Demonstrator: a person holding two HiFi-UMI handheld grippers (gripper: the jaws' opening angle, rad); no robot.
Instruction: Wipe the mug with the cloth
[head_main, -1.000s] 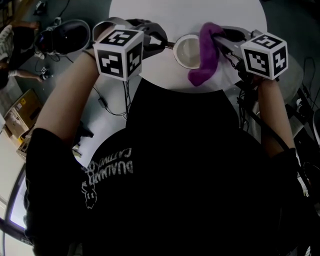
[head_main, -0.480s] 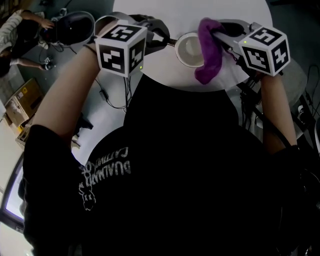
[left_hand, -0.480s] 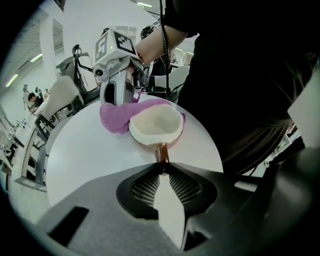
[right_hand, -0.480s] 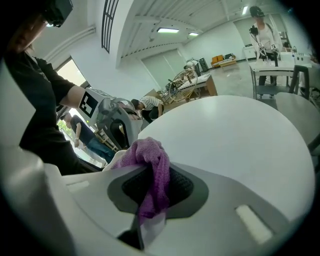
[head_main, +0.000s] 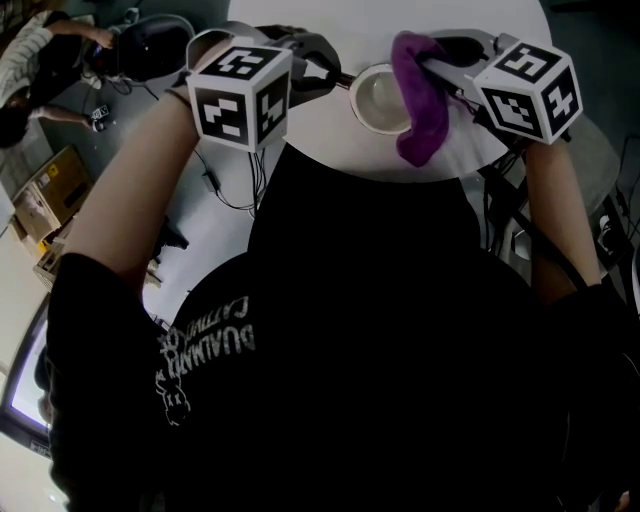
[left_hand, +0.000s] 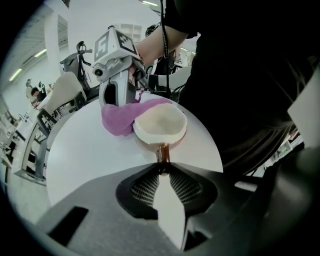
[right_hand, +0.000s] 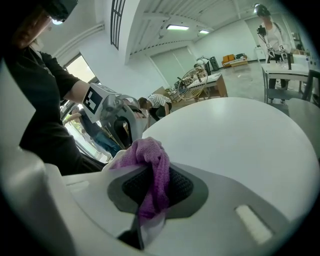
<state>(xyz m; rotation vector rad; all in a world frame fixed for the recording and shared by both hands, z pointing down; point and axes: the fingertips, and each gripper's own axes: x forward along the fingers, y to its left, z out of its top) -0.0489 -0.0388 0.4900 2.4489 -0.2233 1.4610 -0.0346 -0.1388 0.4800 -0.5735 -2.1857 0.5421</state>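
A white mug stands on the round white table, near its front edge. My left gripper is shut on the mug's brown handle, which sits pinched between the jaw tips in the left gripper view. A purple cloth hangs over the mug's right rim and down its outer side. My right gripper is shut on the cloth, which bunches up between the jaws. In the left gripper view the cloth lies against the mug's far side, under the right gripper.
The table's front edge lies just below the mug, against my body. On the floor at the left are cardboard boxes, cables and a black chair base. Other people and desks stand far behind.
The right gripper has rolled a little, and the cloth has shifted slightly up along the mug's right rim. The left gripper and mug have stayed put.
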